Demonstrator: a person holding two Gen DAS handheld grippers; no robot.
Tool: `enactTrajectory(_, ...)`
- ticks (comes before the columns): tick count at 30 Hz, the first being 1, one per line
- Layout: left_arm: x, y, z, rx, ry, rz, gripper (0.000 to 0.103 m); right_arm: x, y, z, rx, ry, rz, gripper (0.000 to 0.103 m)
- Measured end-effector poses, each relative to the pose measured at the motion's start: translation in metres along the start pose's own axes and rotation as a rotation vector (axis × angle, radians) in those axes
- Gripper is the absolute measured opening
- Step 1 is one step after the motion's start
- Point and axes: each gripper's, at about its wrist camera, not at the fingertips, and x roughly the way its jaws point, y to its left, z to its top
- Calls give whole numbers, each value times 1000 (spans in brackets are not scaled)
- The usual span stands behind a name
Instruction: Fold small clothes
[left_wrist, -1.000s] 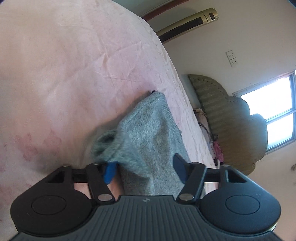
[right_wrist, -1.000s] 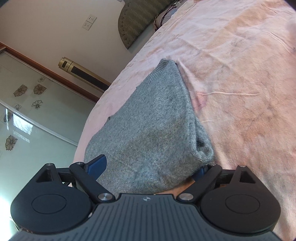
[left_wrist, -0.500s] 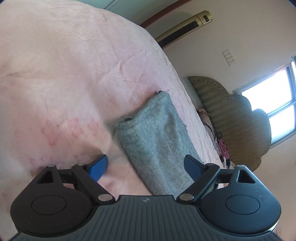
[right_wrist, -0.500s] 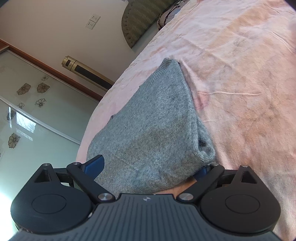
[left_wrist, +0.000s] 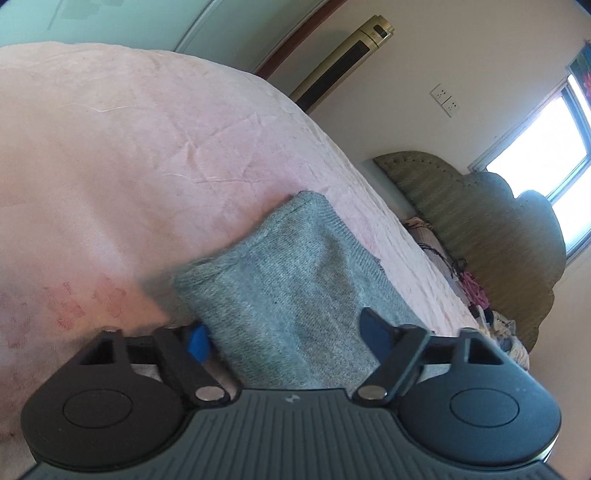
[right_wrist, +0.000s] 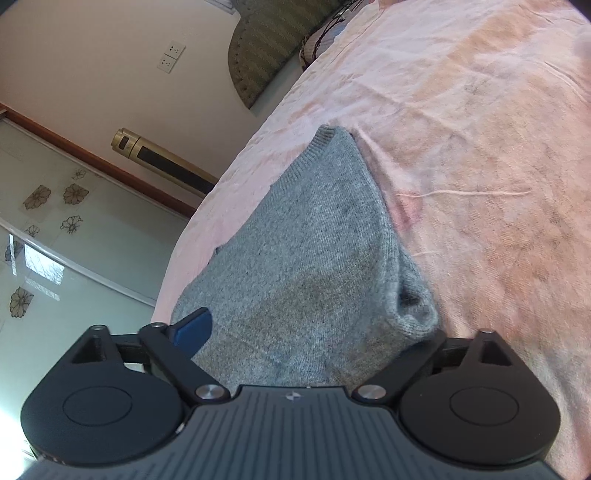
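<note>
- Left claw (left_wrist: 290, 332): its jaws stand apart, straddling the near end of the folded grey knit sweater (left_wrist: 291, 288). The left blue fingertip (left_wrist: 197, 338) sits just beside the sweater's thick folded edge and is half hidden by it; the right one lies over the knit.
- The sweater rests on the pink bedsheet (left_wrist: 129, 155) and runs forward from between the fingers. Its near end is cut off behind the claw body, and the folded corner ahead of the left finger is blurred.
- Beyond and to the right, a green padded headboard (left_wrist: 480, 214) and a bright, washed-out window (left_wrist: 546, 147).
- Right claw (right_wrist: 314, 332): jaws apart as well, around the same sweater (right_wrist: 314, 258). Only the left blue fingertip (right_wrist: 194, 328) shows, lying against the knit; the right one is buried under the rolled fold, so whether it touches the cloth or the bedsheet (right_wrist: 480, 147) I cannot tell.
- Ahead and to the left of it, a gold tower appliance (right_wrist: 162, 158), possibly an air conditioner.
</note>
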Motion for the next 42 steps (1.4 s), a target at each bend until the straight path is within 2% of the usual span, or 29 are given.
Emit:
enactTrajectory(1,1,3,2,-10,8,14,46,3,-3,2,10,16,-2,55)
enactTrajectory(3,4,6,6,-19,26,30,31,12,-15,5,64,68,-11,26)
enactTrajectory(4,6,7,8,-20,43,42,12,14,-20,6,83,73,-6,19)
enactTrajectory(5,9,9,8,-20,61,55,7,16,-23,6,92,75,-2,15)
enactTrajectory(8,-3,5,8,13,14,54,5,14,-22,8,79,74,2,12)
enactTrajectory(10,-27,0,12,14,-41,-16,5,9,-17,11,61,63,24,11)
enactTrajectory(13,-68,-6,19,40,-69,-95,5,-11,-6,16,28,71,69,11)
enactTrajectory(15,-82,0,16,69,-46,-101,5,-31,-1,16,-9,89,86,11)
enactTrajectory(18,-70,23,-2,146,57,-4,7,-42,-14,1,-9,150,51,11)
enactTrajectory(19,-64,31,-5,165,111,38,9,-40,-21,-6,-17,176,30,14)
enactTrajectory(20,-65,37,-4,159,125,58,10,-39,-28,-12,-3,184,5,21)
enactTrajectory(21,-72,42,-1,147,109,57,13,-42,-35,-16,32,171,1,21)
enactTrajectory(22,-82,44,6,149,70,70,20,-48,-39,-14,54,155,22,30)
enactTrajectory(23,-93,41,15,176,3,103,30,-58,-39,-10,52,119,29,52)
enactTrajectory(24,-102,36,22,204,-82,138,35,-69,-35,-3,28,63,22,65)
enactTrajectory(25,-108,27,31,239,-171,157,50,-78,-29,5,-12,4,-4,81)
enactTrajectory(26,-108,15,39,279,-224,153,70,-83,-20,17,-67,-39,-30,80)
enactTrajectory(27,-102,0,44,333,-252,132,76,-81,-9,29,-131,-54,-45,80)
enactTrajectory(30,-54,-56,40,571,-217,53,78,-47,31,62,-318,-41,-48,80)
enactTrajectory(33,21,-99,24,741,-92,89,78,15,64,81,-438,18,9,80)
enactTrajectory(35,74,-114,18,776,24,144,78,64,75,89,-465,62,-33,78)
enactTrajectory(37,109,-112,14,825,69,213,78,101,78,89,-511,81,-145,77)
enactTrajectory(38,123,-105,13,837,81,249,83,118,74,85,-541,105,-197,76)
enactTrajectory(39,125,-95,15,830,51,218,88,129,68,81,-569,112,-233,77)
enactTrajectory(41,130,-85,26,775,95,212,103,128,58,71,-655,32,-212,78)
enactTrajectory(42,132,-86,27,778,96,219,103,128,55,69,-659,12,-205,78)
